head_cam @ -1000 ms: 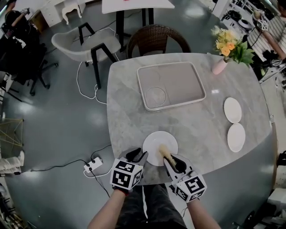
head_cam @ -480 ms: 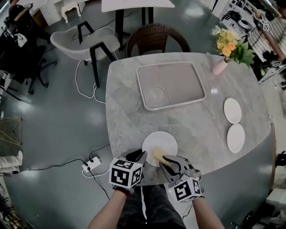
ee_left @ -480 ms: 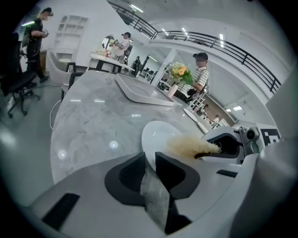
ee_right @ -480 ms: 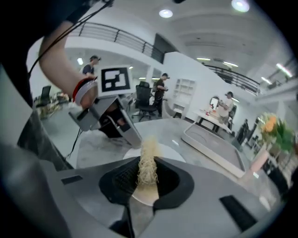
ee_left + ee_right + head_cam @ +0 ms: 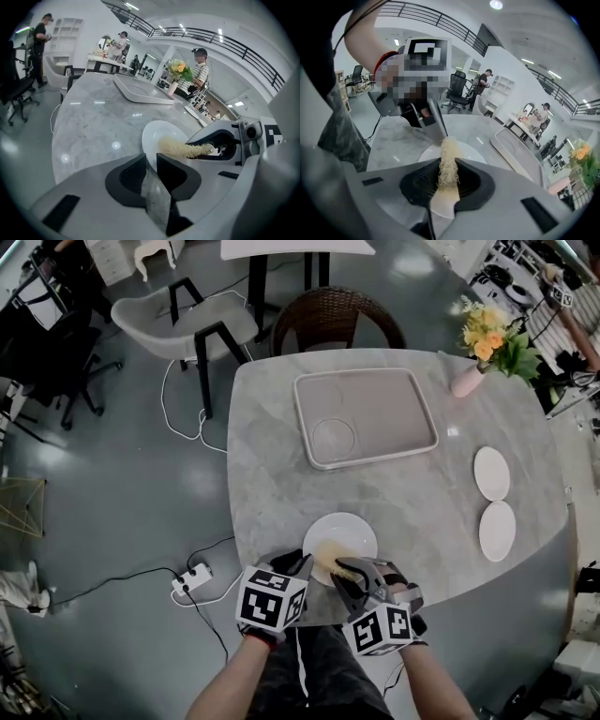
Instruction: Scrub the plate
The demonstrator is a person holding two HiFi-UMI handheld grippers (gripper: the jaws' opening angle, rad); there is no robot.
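Note:
A white plate [image 5: 342, 532] lies at the near edge of the marble table [image 5: 281, 474]. My left gripper [image 5: 293, 564] is at its near-left rim, and that rim [image 5: 151, 151] runs into the narrow gap between the jaws, which pinch it. My right gripper [image 5: 345, 574] is shut on a pale fibrous scrubber [image 5: 336, 567] whose tip rests on the near part of the plate. In the right gripper view the scrubber [image 5: 449, 159] sticks out from between the right gripper [image 5: 449, 177] jaws over the plate [image 5: 473, 153], toward the left gripper [image 5: 433, 123].
A beige tray [image 5: 375, 399] with a round clear disc [image 5: 333, 437] sits mid-table. Two small white plates [image 5: 491, 472] [image 5: 497, 531] lie at the right edge. A pink vase of flowers [image 5: 467, 379] stands at the far right. A wicker chair [image 5: 328, 320] is beyond the table.
The scrubber's tip slid from the middle of the plate back toward its near edge as my right gripper drew in. My left gripper's jaws closed onto the plate's rim.

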